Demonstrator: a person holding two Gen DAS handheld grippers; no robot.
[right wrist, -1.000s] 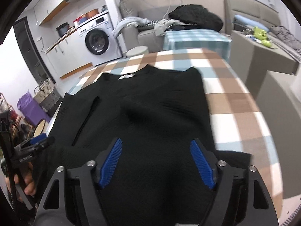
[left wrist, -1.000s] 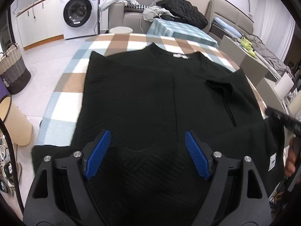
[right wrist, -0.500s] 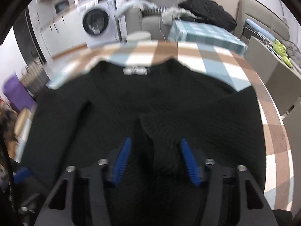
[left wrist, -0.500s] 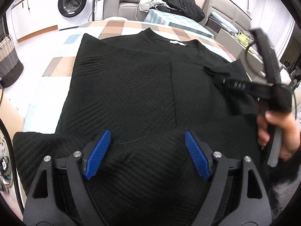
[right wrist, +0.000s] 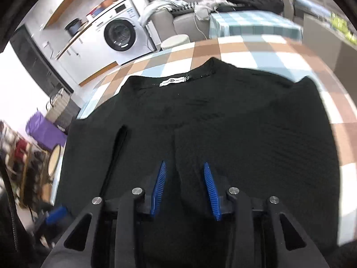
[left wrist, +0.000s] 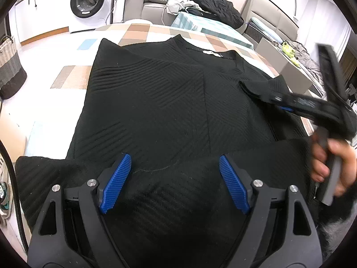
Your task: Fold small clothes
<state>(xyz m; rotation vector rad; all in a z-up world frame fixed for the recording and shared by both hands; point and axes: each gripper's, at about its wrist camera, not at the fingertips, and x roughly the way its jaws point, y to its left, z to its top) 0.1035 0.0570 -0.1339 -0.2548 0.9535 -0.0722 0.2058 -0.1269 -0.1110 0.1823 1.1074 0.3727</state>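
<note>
On the table, checked tablecloth [left wrist: 142, 33]: brown, white and pale blue squares; bare at the upper left and along the far edge of the left wrist view.
Black sweater [left wrist: 167, 111]: ribbed knit, lies flat on the cloth and fills the centre of both views. Neckline points to the top of the frame. One sleeve is folded across the body. Near hem runs off the bottom edge of the frame.
Left gripper [left wrist: 175, 158]: bottom centre of its own view, tilted down over the near part of the sweater. Jaws spread wide, blue pads [left wrist: 116, 183] well apart, nothing clamped. Contact with the fabric below: cannot tell.
Right gripper [right wrist: 185, 164]: jaws have just been closing and now stand narrow, with a raised fold of the sweater between the pads. Left wrist view, right of frame: its fingers are clamped on a black flap beside the neckline.
Hand [left wrist: 334, 163]: right edge of the left wrist view, blurred, wrapped round the right gripper's handle.
Washing machine [left wrist: 89, 0]: white, round door, upper left, well apart from the table.
Woven basket [left wrist: 10, 67]: left edge, on the floor.
Neck label [right wrist: 173, 81]: white, inside the collar, upper centre of the right wrist view.
</note>
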